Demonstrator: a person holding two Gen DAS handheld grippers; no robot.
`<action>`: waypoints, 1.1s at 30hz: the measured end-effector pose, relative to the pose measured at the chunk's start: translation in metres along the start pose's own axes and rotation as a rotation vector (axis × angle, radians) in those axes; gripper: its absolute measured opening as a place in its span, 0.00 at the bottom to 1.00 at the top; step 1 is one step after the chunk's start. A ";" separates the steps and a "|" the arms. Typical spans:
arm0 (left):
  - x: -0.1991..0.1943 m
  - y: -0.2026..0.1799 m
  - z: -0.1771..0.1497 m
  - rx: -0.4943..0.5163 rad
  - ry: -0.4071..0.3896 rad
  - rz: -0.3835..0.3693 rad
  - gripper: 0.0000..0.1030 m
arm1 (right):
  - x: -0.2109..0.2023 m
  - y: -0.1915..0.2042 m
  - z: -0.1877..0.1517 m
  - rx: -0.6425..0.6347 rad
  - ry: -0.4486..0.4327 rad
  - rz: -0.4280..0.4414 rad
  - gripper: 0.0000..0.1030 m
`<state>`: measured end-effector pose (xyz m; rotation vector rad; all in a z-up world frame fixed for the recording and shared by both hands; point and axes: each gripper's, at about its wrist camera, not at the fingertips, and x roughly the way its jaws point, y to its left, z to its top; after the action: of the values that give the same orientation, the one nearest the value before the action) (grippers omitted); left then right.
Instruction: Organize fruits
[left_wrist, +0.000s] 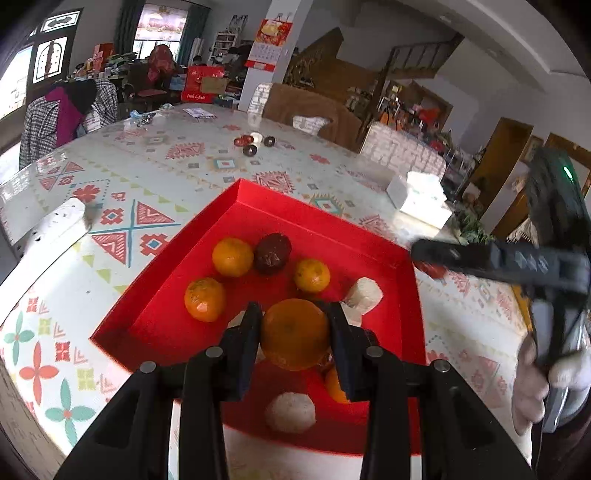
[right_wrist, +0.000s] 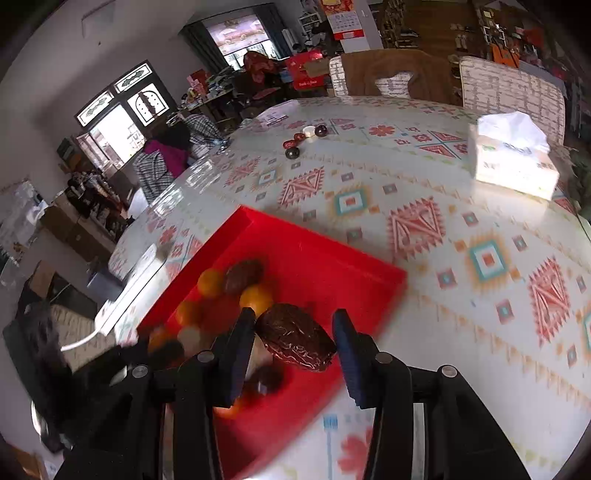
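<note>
A red tray (left_wrist: 369, 240) lies on the patterned table and holds several oranges, a dark wrinkled fruit (left_wrist: 272, 253) and white round fruits (left_wrist: 290, 412). My left gripper (left_wrist: 294, 334) is shut on a large orange (left_wrist: 294, 334) above the tray's near part. In the right wrist view, my right gripper (right_wrist: 293, 339) is shut on a dark brown wrinkled fruit (right_wrist: 295, 338) over the tray's (right_wrist: 332, 266) right side; its right pad (right_wrist: 345, 350) barely touches. The right gripper also shows at the right of the left wrist view (left_wrist: 498, 260), blurred.
A white tissue box (right_wrist: 513, 155) stands at the table's far right. Several small dark, red and white items (right_wrist: 304, 138) lie at the far middle. A white power strip (left_wrist: 55, 229) lies left of the tray. Chairs stand beyond the table.
</note>
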<state>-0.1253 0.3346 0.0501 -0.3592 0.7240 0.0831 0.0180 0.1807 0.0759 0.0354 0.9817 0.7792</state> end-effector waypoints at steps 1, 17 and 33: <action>0.003 0.000 0.000 0.004 0.006 0.005 0.34 | 0.008 0.000 0.005 0.007 0.011 0.000 0.46; 0.010 0.005 0.009 -0.026 -0.009 0.012 0.52 | 0.064 -0.002 0.029 0.024 0.025 -0.033 0.66; -0.089 -0.105 -0.011 0.230 -0.410 0.371 1.00 | -0.100 -0.012 -0.063 -0.054 -0.245 -0.186 0.77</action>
<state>-0.1781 0.2363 0.1316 0.0197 0.3800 0.4092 -0.0538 0.0915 0.1083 -0.0075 0.7202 0.6134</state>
